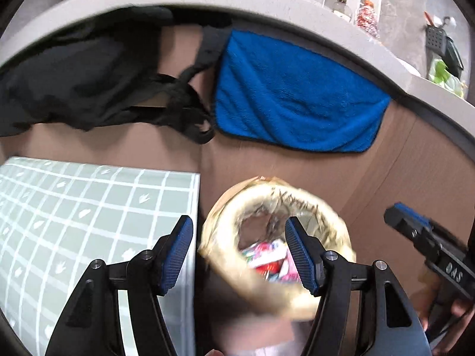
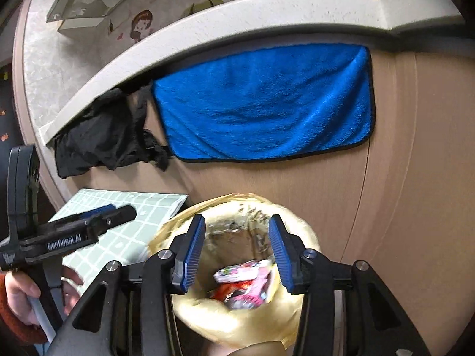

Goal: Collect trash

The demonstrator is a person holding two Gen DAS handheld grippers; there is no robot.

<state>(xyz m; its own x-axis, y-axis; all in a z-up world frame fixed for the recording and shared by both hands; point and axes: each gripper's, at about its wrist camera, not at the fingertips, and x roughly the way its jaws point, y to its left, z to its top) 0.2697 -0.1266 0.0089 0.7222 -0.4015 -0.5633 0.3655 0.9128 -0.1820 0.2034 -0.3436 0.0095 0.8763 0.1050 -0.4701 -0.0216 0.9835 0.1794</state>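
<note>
Below the grey counter edge, where a blue towel and a black cloth hang, stands a bin lined with a yellow bag — pink and red wrappers lie inside. Both the left gripper and right gripper hover over its mouth, fingers spread wide, gripping nothing — a green checked mat lies just beside.

bin bag: 1 | blue towel: 1 | black cloth: 1 | checked mat: 1

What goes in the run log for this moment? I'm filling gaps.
left gripper: open, empty | right gripper: open, empty | bin: yellow liner, wrappers inside | both above bin
</note>
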